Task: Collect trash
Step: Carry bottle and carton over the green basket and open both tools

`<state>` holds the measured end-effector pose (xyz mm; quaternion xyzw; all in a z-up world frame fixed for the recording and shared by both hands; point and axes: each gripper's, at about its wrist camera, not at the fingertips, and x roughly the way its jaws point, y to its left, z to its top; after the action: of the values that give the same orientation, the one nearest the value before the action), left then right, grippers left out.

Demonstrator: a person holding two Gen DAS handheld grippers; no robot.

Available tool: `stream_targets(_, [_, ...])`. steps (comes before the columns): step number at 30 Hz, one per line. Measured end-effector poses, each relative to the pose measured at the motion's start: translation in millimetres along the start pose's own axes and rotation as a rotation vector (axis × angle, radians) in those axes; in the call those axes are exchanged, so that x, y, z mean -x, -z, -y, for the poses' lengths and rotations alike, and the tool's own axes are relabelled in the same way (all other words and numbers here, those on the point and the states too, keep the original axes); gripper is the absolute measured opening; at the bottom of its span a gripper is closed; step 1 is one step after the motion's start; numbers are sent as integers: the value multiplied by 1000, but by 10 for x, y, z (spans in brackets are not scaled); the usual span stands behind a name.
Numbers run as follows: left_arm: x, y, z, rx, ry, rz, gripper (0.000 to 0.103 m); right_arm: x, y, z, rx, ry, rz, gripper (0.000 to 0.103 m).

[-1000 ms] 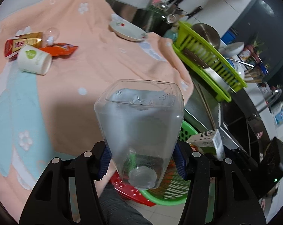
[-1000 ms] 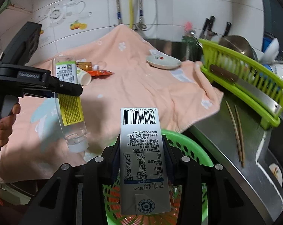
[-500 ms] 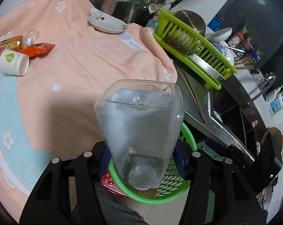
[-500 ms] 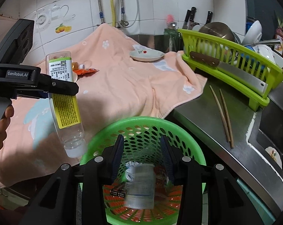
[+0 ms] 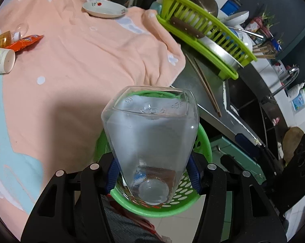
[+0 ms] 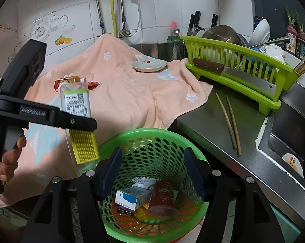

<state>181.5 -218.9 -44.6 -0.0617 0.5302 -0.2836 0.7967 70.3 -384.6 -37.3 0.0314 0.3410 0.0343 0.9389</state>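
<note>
Left gripper (image 6: 79,121) marked GenRobot.AI clamped on clear yellow-labelled bottle (image 5: 150,141) embossed 80, right gripper (image 6: 150,174) opening, nothing between, above green basket (image 6: 132,137), milk carton (image 6: 132,199) inside

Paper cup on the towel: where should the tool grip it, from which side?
Grip the paper cup across its side wall, about mid-length, coming from above. It lies on its side on the towel, open mouth facing right, the wrapper close behind it, so the curved wall is the free surface.
</note>
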Motion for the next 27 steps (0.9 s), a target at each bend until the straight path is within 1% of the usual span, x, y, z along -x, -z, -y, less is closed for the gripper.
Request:
stream_targets(3, [-37,15,39,-3,10,-14,57,21,5,30,-9,0,5,63])
stream_targets(4, [-43,18,52,-9,12,-16,59,23,7,37,-11,0,6,64])
stream_targets(6, [-97,49,95,-34,-15,-32,60,26,7,49,-13,0,7,65])
stream_targets(10, [-130,84,91,-40,-5,-44,61,14,0,44,-11,-4,7,66])
stream_targets(11, [-122,88,90,-43,-2,-40,62,7,-8,34,-6,-4,6,66])
stream_targets(14, [-59,86,91,-60,-5,-22,73,5,-35,1,4,-6,12,68])
stream_targets(15, [-43,86,93,-66,-8,-20,75,3,-43,-11,4,-5,15,69])
stream_targets(18, [-29,86,69,-70,-14,-19,77,3,-76,-37,7,-7,20,69])
stream_targets(23, [5,94,-55,-50,-29,-12,79,-2,-98,-62,17,-7,21,70])
stream_targets(27, [74,90,-168,-37,-50,9,79,-19,-114,-69,11,-15,21,74])
